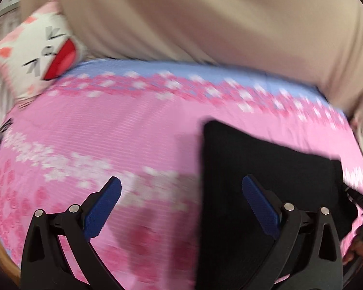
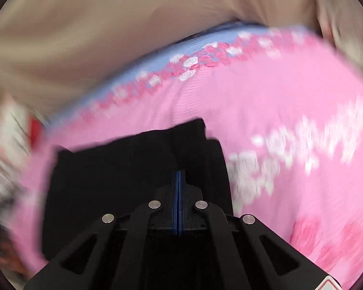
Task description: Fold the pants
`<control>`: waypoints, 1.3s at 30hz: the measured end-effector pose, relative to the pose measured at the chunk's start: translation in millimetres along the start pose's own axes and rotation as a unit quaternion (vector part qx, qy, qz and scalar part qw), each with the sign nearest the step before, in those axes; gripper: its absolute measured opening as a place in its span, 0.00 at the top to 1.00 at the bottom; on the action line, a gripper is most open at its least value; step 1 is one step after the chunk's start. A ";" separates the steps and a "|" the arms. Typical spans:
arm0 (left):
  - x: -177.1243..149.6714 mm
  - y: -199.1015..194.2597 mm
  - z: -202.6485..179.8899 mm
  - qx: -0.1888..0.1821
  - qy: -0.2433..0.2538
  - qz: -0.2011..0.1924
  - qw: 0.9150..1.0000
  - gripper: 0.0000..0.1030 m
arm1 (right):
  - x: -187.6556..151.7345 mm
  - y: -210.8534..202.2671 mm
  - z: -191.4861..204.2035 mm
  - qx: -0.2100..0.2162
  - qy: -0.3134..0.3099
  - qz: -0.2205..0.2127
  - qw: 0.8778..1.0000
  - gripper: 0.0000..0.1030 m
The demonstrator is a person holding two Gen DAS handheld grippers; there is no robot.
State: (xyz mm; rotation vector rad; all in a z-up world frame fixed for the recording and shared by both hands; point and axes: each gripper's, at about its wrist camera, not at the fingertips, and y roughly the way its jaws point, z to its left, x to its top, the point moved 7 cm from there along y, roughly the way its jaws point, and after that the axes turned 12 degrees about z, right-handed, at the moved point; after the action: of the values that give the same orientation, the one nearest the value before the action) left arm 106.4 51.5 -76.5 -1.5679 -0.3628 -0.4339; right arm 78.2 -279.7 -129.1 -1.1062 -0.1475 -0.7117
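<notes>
The black pants lie folded into a compact rectangle on the pink flowered bedspread. In the left wrist view my left gripper is open and empty, its right blue pad over the pants' left part and its left pad over the bedspread. In the right wrist view the pants lie under and ahead of my right gripper. Its blue pads are pressed together with no cloth visibly between them. Both views are blurred by motion.
A white cat-face pillow lies at the far left of the bed. A person in a beige garment stands along the bed's far edge, also in the right wrist view. The bedspread has a blue border.
</notes>
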 end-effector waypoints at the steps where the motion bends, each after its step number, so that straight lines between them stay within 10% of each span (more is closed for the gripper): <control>1: -3.1 3.9 -13.2 0.003 0.017 0.008 1.000 0.05 | -1.6 -15.3 0.9 -0.021 -0.013 -0.023 0.999 0.89; 16: -40.5 9.9 -47.6 0.040 0.069 0.033 0.996 0.05 | -116.9 -57.8 -28.8 -0.126 -0.188 -0.020 0.974 0.79; 27: -52.6 3.5 -46.3 0.064 0.068 0.034 0.995 0.05 | -108.2 -35.6 -9.5 -0.146 -0.212 -0.030 0.966 0.62; 31: -57.8 8.6 -48.7 0.072 0.074 0.037 0.994 0.05 | -97.4 -29.3 -11.7 -0.130 -0.183 -0.011 0.974 0.65; 33: -59.4 10.5 -50.9 0.073 0.077 0.039 0.994 0.05 | -93.1 -34.8 -14.9 -0.089 -0.146 -0.009 0.985 0.88; 39: -61.3 12.2 -51.4 0.068 0.082 0.036 0.994 0.04 | -100.0 -33.9 -49.7 -0.022 -0.069 0.023 0.997 0.90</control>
State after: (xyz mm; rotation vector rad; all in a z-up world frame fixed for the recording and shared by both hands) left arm 56.1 1.7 -115.8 -1.3982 -0.2036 -0.4691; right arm -30.6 -285.7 -170.9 -1.1973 -0.2244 -0.5992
